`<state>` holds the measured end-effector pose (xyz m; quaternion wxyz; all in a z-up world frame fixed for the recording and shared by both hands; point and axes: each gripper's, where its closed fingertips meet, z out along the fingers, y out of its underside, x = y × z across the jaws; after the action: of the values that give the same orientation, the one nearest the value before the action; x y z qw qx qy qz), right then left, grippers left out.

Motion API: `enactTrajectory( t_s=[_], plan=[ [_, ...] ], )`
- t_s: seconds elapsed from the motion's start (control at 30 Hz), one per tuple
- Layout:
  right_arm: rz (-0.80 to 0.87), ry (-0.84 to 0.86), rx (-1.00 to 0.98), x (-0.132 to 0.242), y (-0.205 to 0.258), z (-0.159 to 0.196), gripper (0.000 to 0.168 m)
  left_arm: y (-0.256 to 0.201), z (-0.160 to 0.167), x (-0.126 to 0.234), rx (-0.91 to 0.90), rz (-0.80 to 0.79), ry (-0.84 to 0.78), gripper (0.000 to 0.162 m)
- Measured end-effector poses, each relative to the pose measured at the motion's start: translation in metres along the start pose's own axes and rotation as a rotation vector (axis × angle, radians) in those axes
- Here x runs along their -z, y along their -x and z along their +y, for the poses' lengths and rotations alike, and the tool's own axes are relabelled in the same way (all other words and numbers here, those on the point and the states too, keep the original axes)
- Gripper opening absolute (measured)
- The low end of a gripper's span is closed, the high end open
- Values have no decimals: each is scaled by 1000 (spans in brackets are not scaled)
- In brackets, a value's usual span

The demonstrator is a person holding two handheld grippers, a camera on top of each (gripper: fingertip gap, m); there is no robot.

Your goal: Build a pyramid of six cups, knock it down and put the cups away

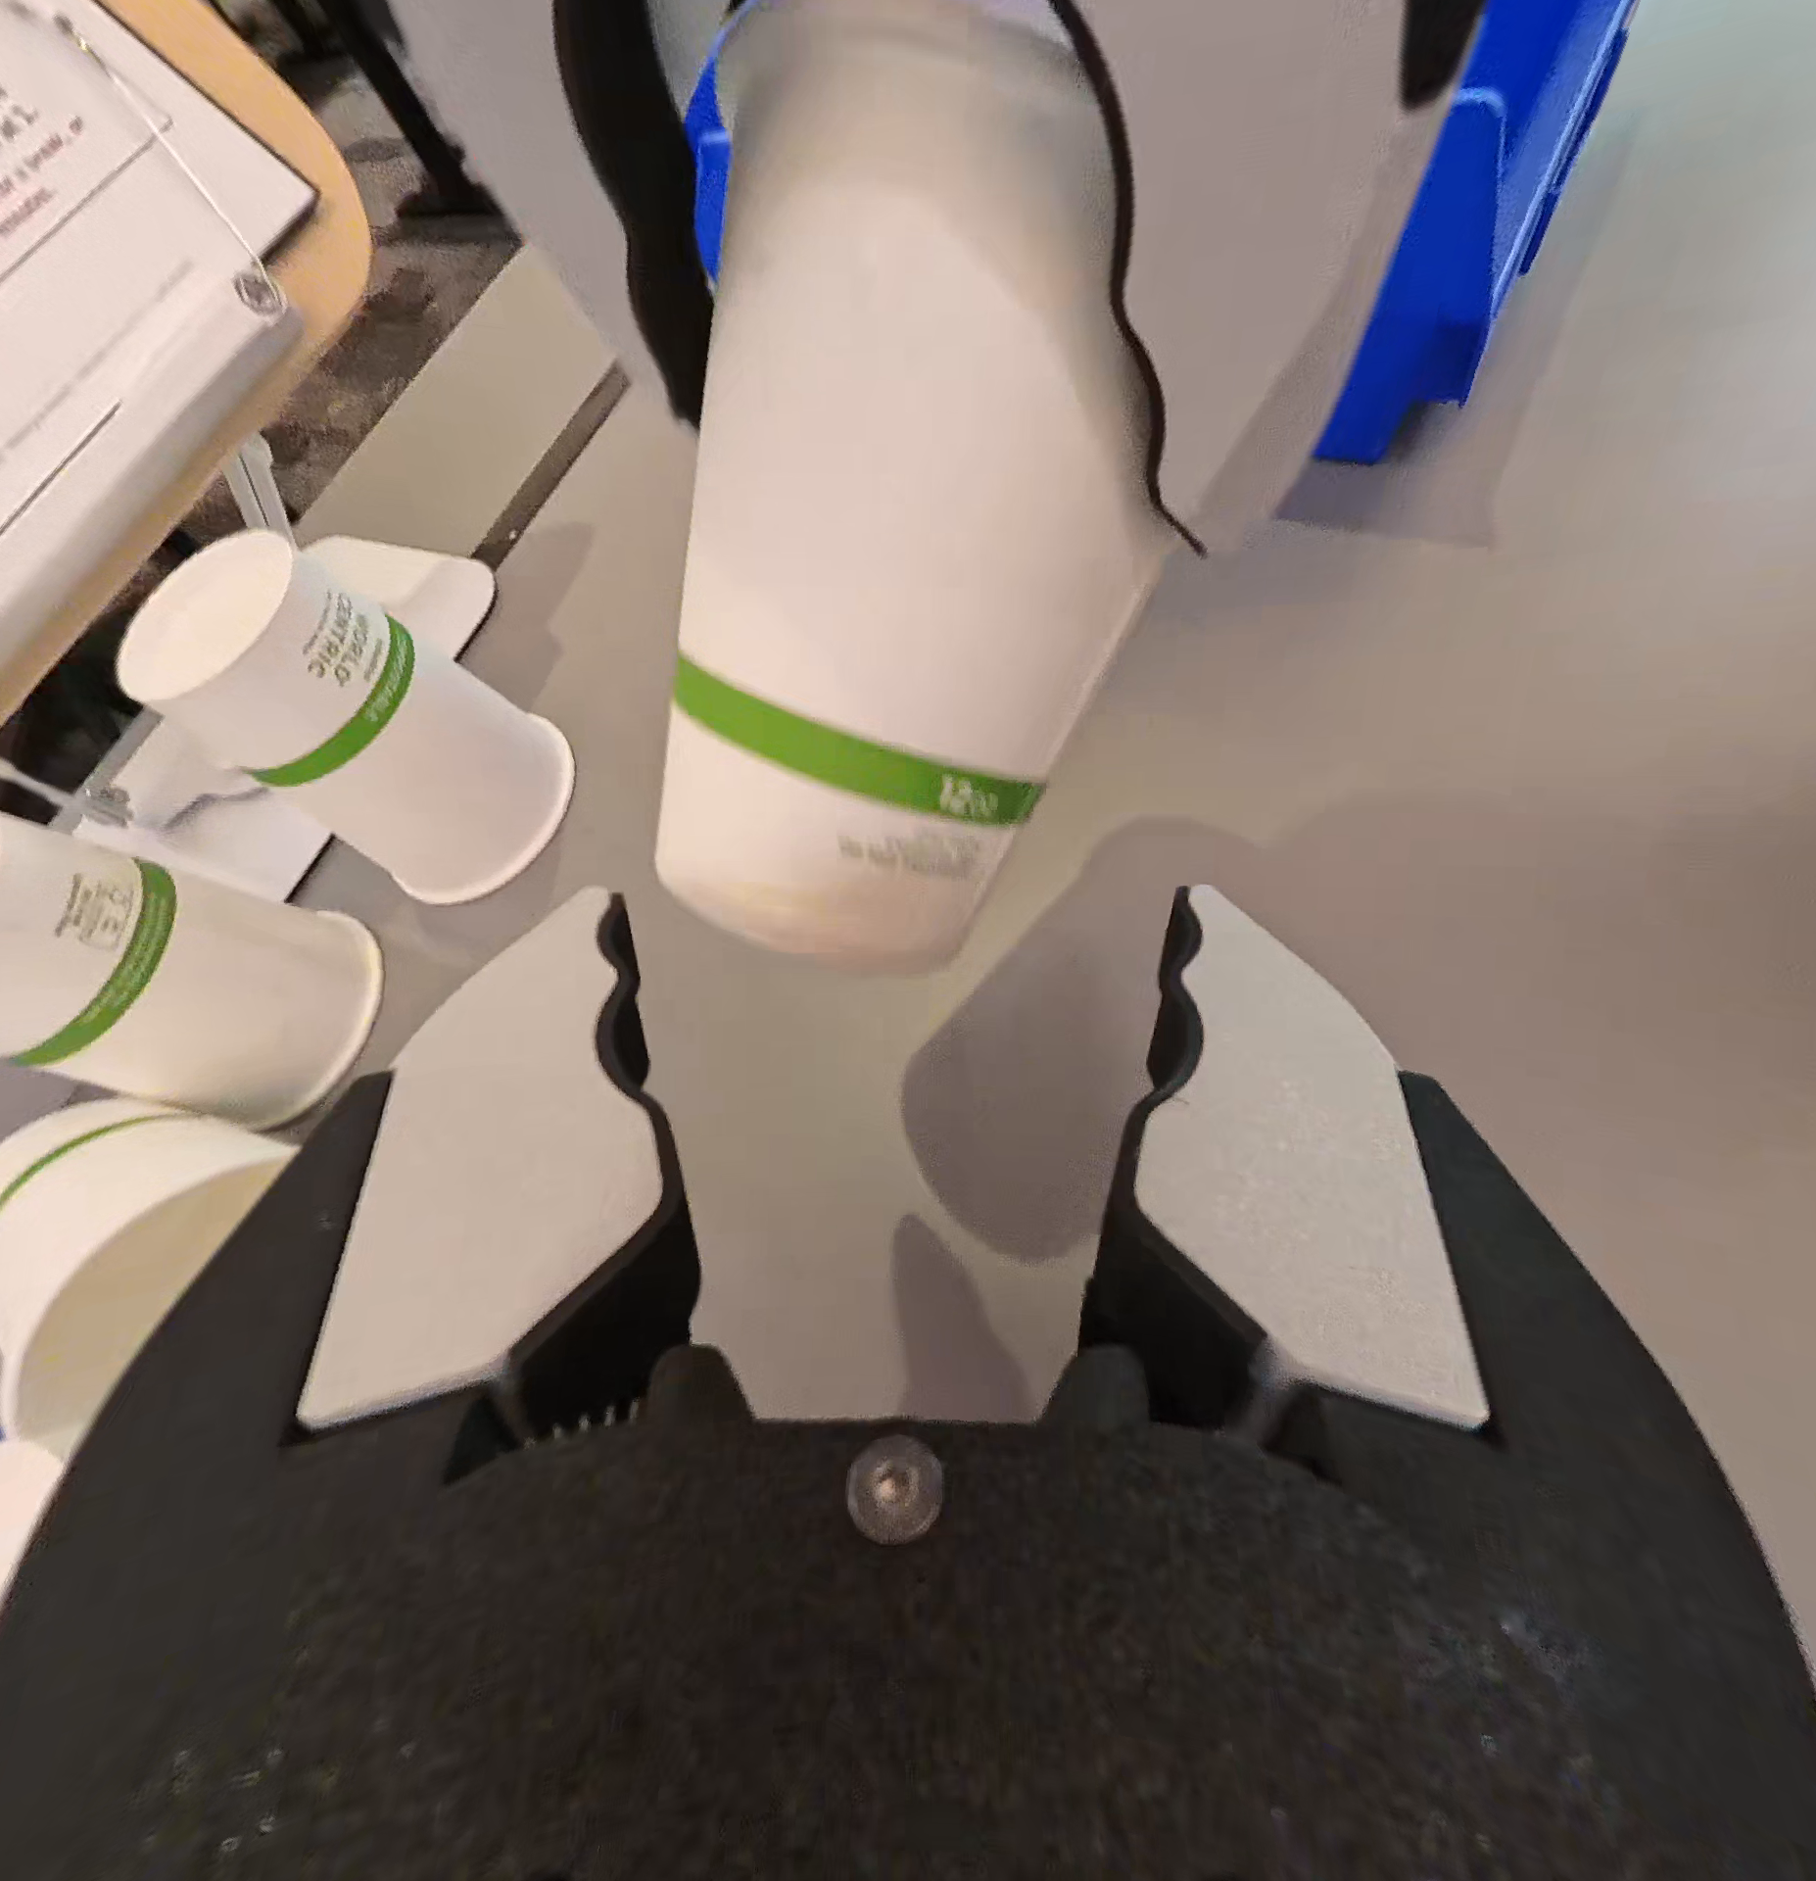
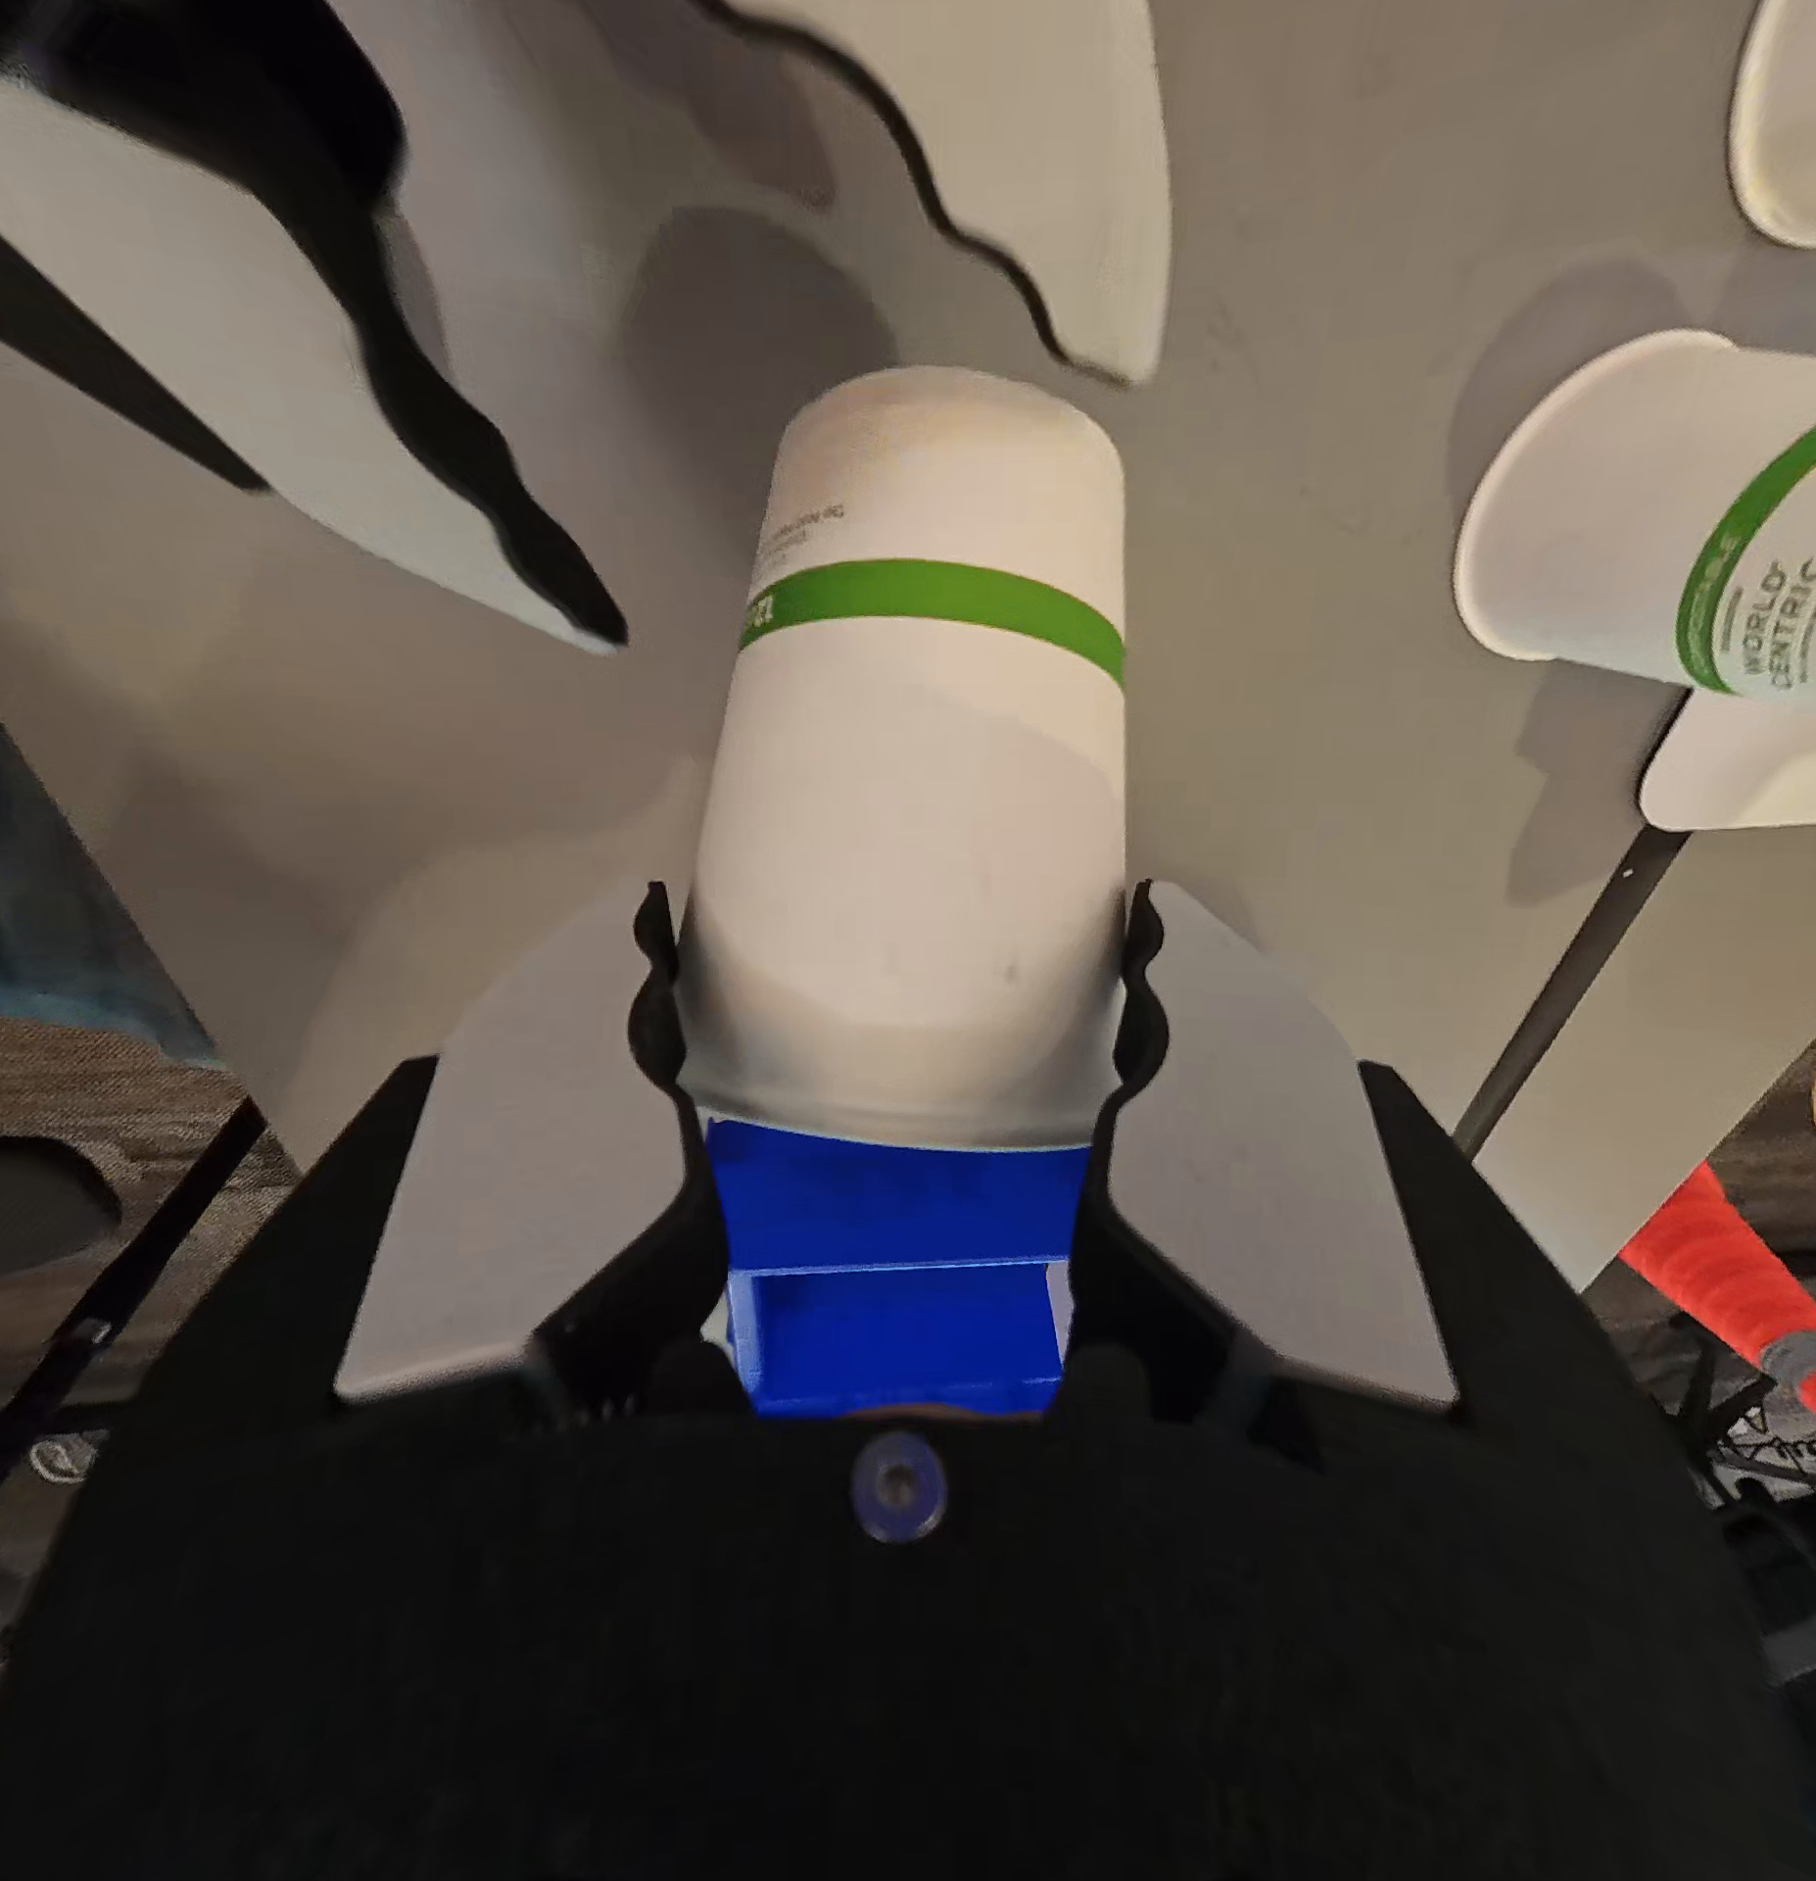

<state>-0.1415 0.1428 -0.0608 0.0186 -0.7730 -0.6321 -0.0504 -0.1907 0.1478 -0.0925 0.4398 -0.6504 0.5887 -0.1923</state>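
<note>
The cup (image 2: 914, 774) is a white paper one with a green band near its base, and it sits between the fingers of the right tongs (image 2: 899, 977), which are closed on its wide end near the rim. It is held in the air above the grey desk (image 1: 1494, 814), base pointing away from the right tongs and toward the left tongs (image 1: 899, 977), with a blue bin (image 2: 894, 1323) showing just behind its mouth.

By the look of it, this cup is very light and thin-walled: a hard squeeze would probably dent the side, and the smooth coated paper could slip if pinched loosely. The rolled rim is likely the stiffest part, so a hold just below it, as here, seems sound; the tapered body narrows toward the base, which may let a grip slide that way.

The left tongs stand open and empty, their pale flat fingers edged in wavy black rubber, with the cup's base just beyond their tips.

Other cups lie on their sides at the left of the desk in the left wrist view: one far (image 1: 344, 713), one nearer (image 1: 161, 977), and a third (image 1: 100, 1252) nearest. All share the same matte white cone shape and green stripe. The blue bin (image 1: 1474, 254) looks like hard moulded plastic.
</note>
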Motion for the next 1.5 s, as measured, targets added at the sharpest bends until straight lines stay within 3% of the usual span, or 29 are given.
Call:
enactTrajectory(
  t_s=[0.17,0.3,0.5,0.63,0.8,0.9,1.0,1.23,1.43,1.5],
  plan=[
    [-46,7,17,3,9,-15,84,-2,-4,-10,-73,-17,9,95],
    [-80,24,29,-1,16,-22,84,-2,4,-18,-176,-93,54,80],
    [-82,-15,13,-1,13,-24,82,-2,6,-23,-156,-132,25,80],
    [-45,-268,-48,36,-1,-33,88,1,6,-16,-91,-145,-11,79],
    [148,-809,-255,103,-38,-10,87,9,8,4,175,-57,-141,80],
    [136,-1146,-401,111,-42,10,90,12,-3,24,368,89,-304,80],
    [3,-1350,-470,94,-28,13,91,8,-22,46,497,292,-463,80],
    [-277,-1576,-437,79,6,-34,91,-8,-53,51,485,490,-553,80],
    [-332,-1614,-400,88,11,-56,93,-22,-51,26,432,512,-465,80],
    [-319,-1593,-403,83,9,-58,84,-26,-47,20,407,502,-433,80]
  ],
)
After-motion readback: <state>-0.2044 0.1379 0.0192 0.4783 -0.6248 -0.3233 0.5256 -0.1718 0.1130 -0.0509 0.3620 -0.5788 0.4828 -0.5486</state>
